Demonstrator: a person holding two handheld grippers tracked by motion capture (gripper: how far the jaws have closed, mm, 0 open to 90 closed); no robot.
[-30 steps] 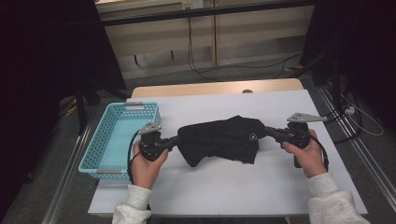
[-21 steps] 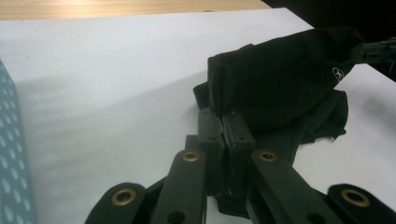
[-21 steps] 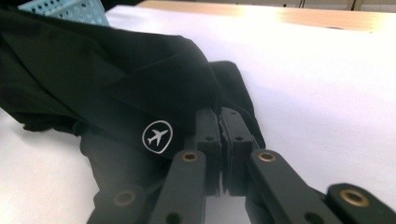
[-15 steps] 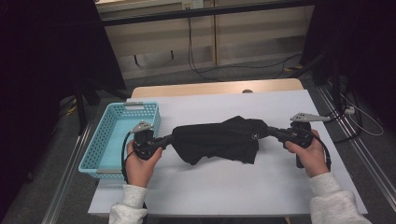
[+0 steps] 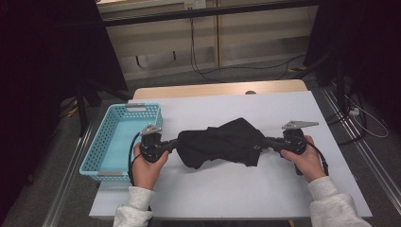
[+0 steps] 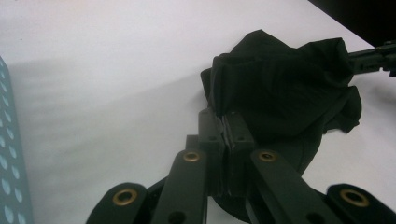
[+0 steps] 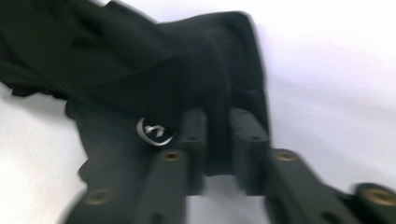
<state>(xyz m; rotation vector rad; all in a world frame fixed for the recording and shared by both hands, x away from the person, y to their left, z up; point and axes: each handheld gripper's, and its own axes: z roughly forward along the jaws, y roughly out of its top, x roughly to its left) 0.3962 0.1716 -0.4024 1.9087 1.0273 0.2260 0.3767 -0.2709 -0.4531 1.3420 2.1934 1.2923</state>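
- Broadly, your white rectangular tabletop [image 5: 227, 198] carries the whole job: a perforated turquoise plastic basket [image 5: 106, 142] stands at its left edge, and the crumpled black fabric garment [image 5: 220, 144] lies bunched at mid-table, just right of the basket and apart from it.
- That garment hangs stretched between your two tools, its bulk resting on the table. A small white printed logo [image 7: 154, 131] shows on the cloth near the right end.
- Your left gripper [image 6: 223, 123] is clenched on the garment's left edge; in the left gripper view the jaws meet tight with the cloth pinched between them.
- Your right gripper [image 7: 218, 135] has just been easing its jaws apart. In the right gripper view a gap shows between them with dark cloth lying in it, and the blur there keeps me from saying whether the pads press on the fabric or have let go.
- As I read it, you are at the end of a spread or fold step, one end being freed while the other stays held.
- Next, I judge you should draw the right tool back clear of the cloth, check nothing snags on a jaw, then either regrip a fresh edge or carry the garment leftward to the basket with the left grip.
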